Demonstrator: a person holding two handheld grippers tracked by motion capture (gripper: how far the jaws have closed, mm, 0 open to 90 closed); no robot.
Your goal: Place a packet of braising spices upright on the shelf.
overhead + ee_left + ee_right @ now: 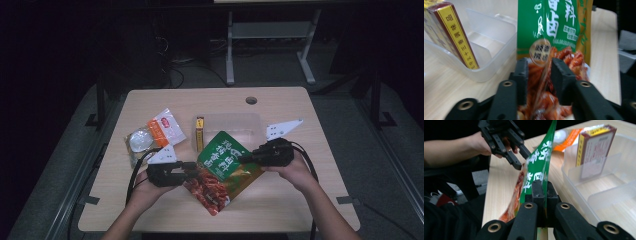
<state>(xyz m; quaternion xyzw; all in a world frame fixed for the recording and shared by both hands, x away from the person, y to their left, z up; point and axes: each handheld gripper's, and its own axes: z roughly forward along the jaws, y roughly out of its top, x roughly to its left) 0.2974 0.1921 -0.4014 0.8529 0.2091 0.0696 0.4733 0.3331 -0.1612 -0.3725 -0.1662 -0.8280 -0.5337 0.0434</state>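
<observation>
2 tools: right tool (541,192) clamps the green snack pouch (223,167); left tool (539,75) gapes loosely around it.

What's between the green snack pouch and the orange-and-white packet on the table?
In the high view, the red-and-yellow box stands between the green snack pouch and the orange-and-white packet, at the left end of the clear plastic container.

Light wood table (150,210) with rounded corners and a round cable hole (251,100) near its far edge. Grey floor (345,125) around it; the room beyond is dark, nearly black. White desk frame (270,35) stands behind the table, legs on the floor. Dark cables (175,65) are bundled on the floor at back left. Black metal stands (101,102) flank both sides of the table.
</observation>
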